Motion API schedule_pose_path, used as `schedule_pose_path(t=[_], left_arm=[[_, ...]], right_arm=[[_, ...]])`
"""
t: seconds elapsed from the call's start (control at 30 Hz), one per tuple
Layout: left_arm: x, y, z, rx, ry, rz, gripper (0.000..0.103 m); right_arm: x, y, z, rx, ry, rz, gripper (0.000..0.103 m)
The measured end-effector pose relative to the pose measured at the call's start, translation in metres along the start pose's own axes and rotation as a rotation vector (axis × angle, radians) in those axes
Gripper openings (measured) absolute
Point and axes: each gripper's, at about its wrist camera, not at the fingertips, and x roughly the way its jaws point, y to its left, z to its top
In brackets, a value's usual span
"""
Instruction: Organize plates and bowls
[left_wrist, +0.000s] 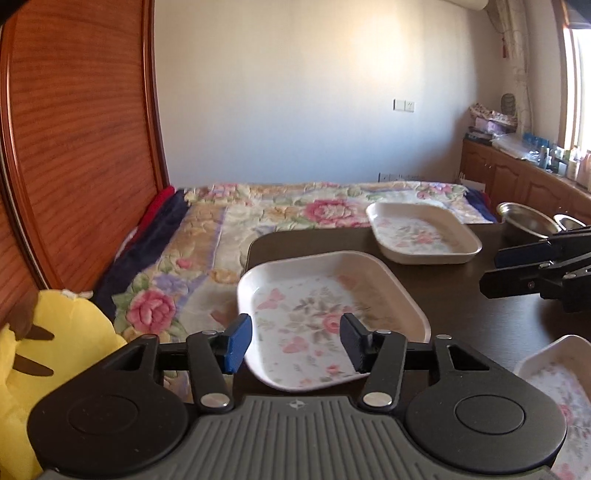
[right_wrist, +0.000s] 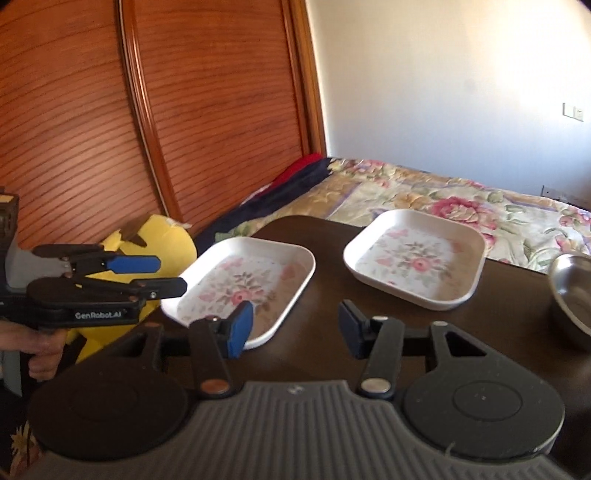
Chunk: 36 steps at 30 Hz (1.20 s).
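Two floral plates (right_wrist: 243, 284) on dark table (right_wrist: 325, 258) w/ steel bowl (right_wrist: 572, 291), bed (right_wrist: 461, 199) behind; both claws apart.

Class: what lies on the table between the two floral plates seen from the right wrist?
Nothing: only bare dark table separates the near floral plate and far floral plate, clearest in the right wrist view.
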Motion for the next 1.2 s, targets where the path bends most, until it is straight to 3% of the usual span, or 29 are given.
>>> schedule_pose_path(t=[0.2,0.4,0.73,1.0,1.07,1.2], left_arm=[[0.024,0.009,0.002,0.001,0.023,0.010,0.049],[0.038,0.022,0.000,-0.039,0.033,0.030,0.046],[0.048,0.028,-0.007,-0.083,0.047,0.015,0.028],[0.047,0.029,-0.008,-0.092,0.041,0.006,0.024],[0.047,0.030,-0.008,-0.091,0.040,0.014,0.015],[0.046,0.034,-0.011,-0.098,0.034,0.001,0.012]], right_arm=[[0.034,-0.011,0.008,0.031,0.071,0.012,0.044],[0.052,-0.011,0.011,0.038,0.109,0.023,0.042],[0.074,-0.005,0.009,0.060,0.162,0.050,0.021],[0.082,0.005,0.011,0.041,0.178,0.046,0.021],[0.084,0.004,0.011,0.040,0.181,0.042,0.021],[0.085,0.002,0.009,0.046,0.179,0.030,0.015]])
